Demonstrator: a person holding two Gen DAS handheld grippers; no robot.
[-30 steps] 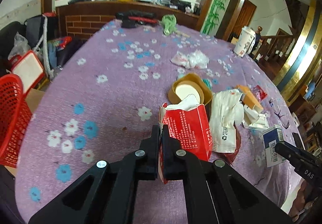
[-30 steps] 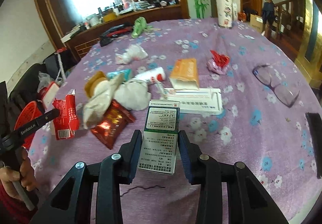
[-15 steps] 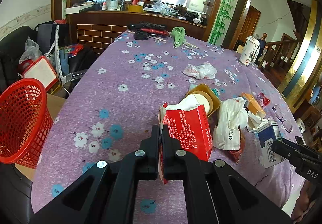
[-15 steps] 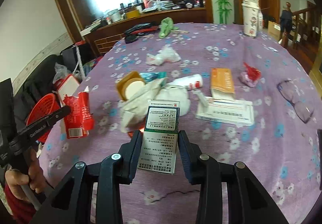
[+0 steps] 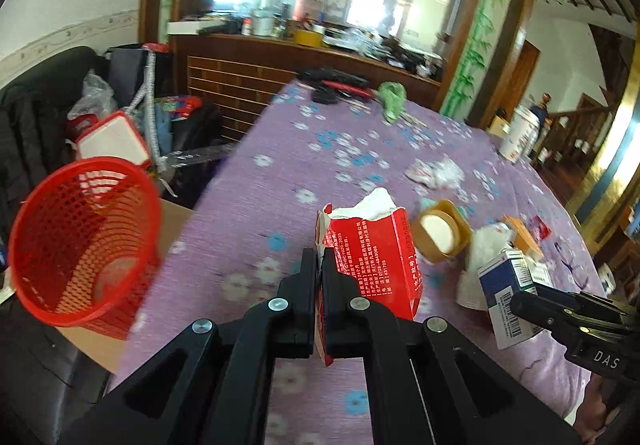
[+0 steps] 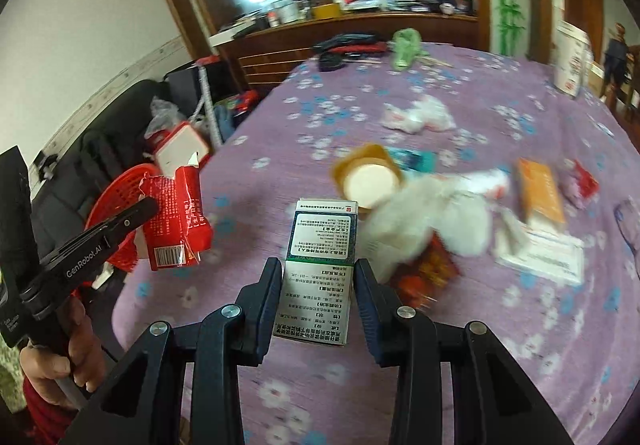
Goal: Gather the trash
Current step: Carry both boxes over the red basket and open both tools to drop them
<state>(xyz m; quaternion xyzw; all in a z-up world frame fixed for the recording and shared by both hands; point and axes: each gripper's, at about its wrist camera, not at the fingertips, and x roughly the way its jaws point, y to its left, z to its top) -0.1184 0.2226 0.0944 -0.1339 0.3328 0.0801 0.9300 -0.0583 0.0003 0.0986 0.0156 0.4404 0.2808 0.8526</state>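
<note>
Glossy red paper carton (image 5: 372,257), plastic-mesh basket (image 5: 80,241)

Motion blur smears the litter pile (image 6: 432,221) on the desk (image 6: 460,117) — its printing unreadable; the red basket (image 6: 116,205) sits half hidden behind the torn red packet (image 6: 176,221).

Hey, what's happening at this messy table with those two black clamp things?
A person is clearing trash with a handheld gripper in each hand. The left gripper is shut on a torn red carton, lifted off the purple tablecloth. The right gripper is clamped on a small medicine box. A red basket waits beside the table's left edge. More wrappers and a yellow tub are on the cloth.
</note>
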